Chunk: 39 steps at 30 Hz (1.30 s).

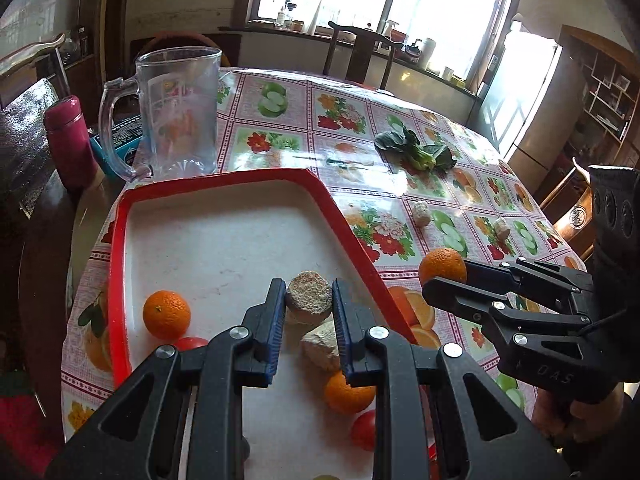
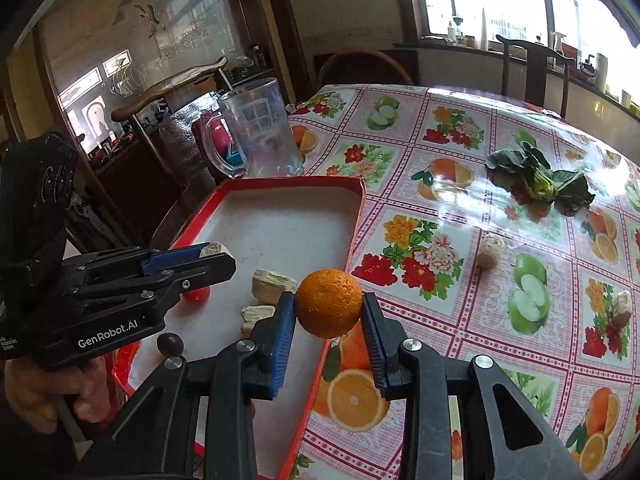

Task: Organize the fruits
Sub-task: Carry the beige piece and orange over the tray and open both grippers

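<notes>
Over the left half of the table (image 1: 280, 128), above the red-rimmed tray (image 1: 116, 264), the left gripper (image 1: 309, 300) is clamped on a pale, rough, round chunk (image 1: 309, 294); what it is I cannot tell. Its jaws stand narrow, with the blue pads pressing the chunk from both sides. Below it in the tray lie an orange (image 1: 166, 314), a second pale piece (image 1: 322, 344), another orange (image 1: 347, 393) and two red fruits, one at the gripper's left (image 1: 191, 343) and one near the bottom (image 1: 363, 429).

Further right, at the tray's right rim, the right gripper (image 2: 329, 309) has closed on a third orange (image 2: 329, 308), the pads flat against its sides and the fruit clear of the surface, hanging over the rim.

Judged from this, the step in hand is carrying: both grippers are loaded and about to deliver into the tray. Next, each needs to come down over a bare patch of tray, away from the pieces already lying there, before the jaws part; the orange will roll if let go from height.

Both grippers tilt steeply downward and forward, side by side. A person's hand (image 2: 44, 392) grips the left gripper's handle below its body.

Out on the patterned cloth to the right, two more pale pieces (image 2: 490, 250) (image 2: 621, 309) and a leafy green (image 2: 540, 182) are not yet gathered.
</notes>
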{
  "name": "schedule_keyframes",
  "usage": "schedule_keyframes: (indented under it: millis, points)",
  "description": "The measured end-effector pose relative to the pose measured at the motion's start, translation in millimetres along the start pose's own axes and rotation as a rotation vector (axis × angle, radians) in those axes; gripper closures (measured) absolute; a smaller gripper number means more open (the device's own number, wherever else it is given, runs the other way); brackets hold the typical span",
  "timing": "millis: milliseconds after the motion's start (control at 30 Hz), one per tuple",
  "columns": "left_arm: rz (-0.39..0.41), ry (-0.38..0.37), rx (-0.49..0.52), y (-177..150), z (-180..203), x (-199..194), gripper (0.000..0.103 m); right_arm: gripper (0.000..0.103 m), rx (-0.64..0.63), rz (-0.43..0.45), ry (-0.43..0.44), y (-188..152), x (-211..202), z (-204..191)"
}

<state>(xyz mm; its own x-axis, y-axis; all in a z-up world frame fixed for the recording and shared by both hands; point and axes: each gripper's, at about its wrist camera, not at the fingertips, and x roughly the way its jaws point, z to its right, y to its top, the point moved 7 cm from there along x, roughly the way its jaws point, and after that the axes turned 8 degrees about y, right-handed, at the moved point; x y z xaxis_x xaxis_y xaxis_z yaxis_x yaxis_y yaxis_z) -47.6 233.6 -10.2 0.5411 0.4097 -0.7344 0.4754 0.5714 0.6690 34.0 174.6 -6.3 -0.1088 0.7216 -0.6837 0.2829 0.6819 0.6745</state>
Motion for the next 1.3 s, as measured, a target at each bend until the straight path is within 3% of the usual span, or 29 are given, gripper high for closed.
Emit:
schedule_keyframes:
  millis: [667,1300]
  points:
    - [-0.061,0.075,-0.094,20,-72,43,0.082,0.069,-0.018,-0.119,0.044,38,91,-16]
    - [-0.178,0.094,-0.098,9,-81,75,0.080,0.066,-0.034,-0.197,0.031,26,115,-13]
